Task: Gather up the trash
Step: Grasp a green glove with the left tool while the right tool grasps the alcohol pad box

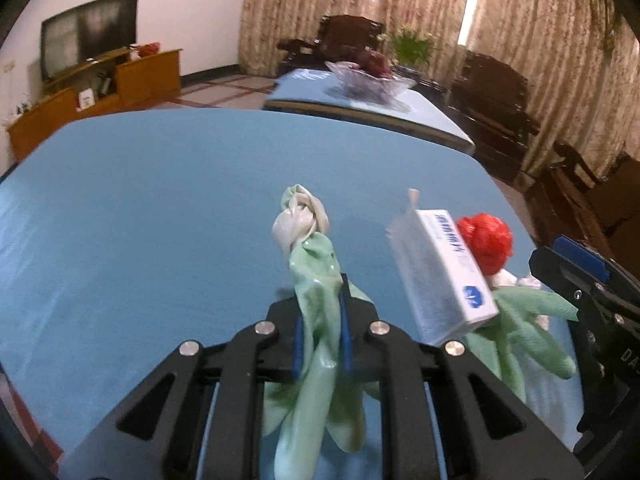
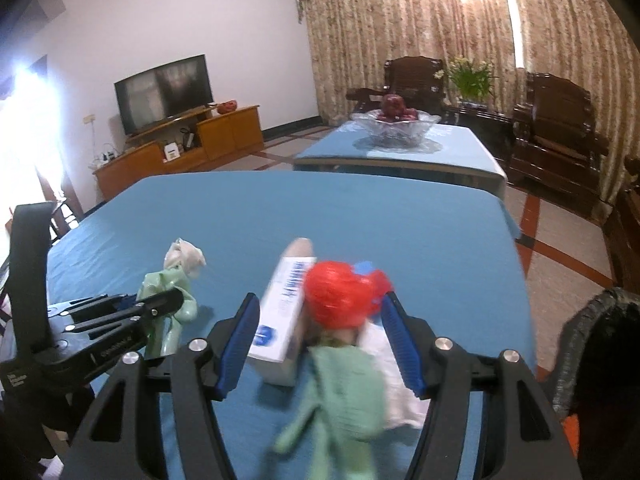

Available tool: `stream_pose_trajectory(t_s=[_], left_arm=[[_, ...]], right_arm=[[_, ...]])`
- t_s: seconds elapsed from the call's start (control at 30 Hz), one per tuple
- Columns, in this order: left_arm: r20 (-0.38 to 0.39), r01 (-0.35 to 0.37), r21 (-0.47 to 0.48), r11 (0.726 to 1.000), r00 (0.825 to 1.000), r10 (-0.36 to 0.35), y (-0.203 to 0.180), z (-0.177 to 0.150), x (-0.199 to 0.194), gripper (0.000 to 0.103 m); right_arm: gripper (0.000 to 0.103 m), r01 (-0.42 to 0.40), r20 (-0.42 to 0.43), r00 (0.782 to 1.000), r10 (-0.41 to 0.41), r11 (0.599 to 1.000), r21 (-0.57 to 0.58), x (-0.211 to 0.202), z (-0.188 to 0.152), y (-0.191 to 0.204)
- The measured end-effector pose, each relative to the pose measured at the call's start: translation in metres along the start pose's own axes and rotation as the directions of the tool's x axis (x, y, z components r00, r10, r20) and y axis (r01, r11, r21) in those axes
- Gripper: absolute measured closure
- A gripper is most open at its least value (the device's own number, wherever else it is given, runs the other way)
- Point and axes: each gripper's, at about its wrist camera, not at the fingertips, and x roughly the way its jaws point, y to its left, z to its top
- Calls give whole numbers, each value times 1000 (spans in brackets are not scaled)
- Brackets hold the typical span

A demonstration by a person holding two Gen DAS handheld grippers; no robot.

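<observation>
My left gripper [image 1: 322,320] is shut on a crumpled pale green glove [image 1: 316,280] with a whitish knotted end, held above the blue table [image 1: 140,200]; it also shows in the right wrist view [image 2: 172,296]. My right gripper [image 2: 320,336] is open, its blue pads either side of a trash pile: a white and blue box [image 2: 280,312], a red crumpled bag [image 2: 340,296], a green glove [image 2: 344,396] and white paper [image 2: 396,380]. The pile looks blurred. In the left wrist view the box [image 1: 440,276] and red bag [image 1: 486,240] sit at right.
A black trash bag [image 2: 600,352] stands at the table's right edge. A second blue table holds a glass fruit bowl [image 2: 394,124]. Dark wooden chairs [image 2: 556,128] stand by the curtains. A TV [image 2: 164,92] sits on a wooden cabinet at left.
</observation>
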Motion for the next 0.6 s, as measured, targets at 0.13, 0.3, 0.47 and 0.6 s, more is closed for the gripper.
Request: stream_pose_trajectory(t_s=[0.13,0.3,0.47,0.6], left_arm=[[10,-42,-25,999,999,42,17,-1,-11,90],[20,-62,-38,997,998,63,32,-1,-19,90],[25,-67,-37,997,997,68,44,-1,-22,90],[22,-63,-47,997,998,64,49,-2,-22,90]], right_arm=[[50,-21,-9,1000,21,1000,-17,11,-2,21],[56,10,-37,999,-11,1000,-13,27,-8,35],[60,44,-66,997,-44,999,-7,39,-14,38],[60,64,-79,995,-65,998,-15,46,-18,44]])
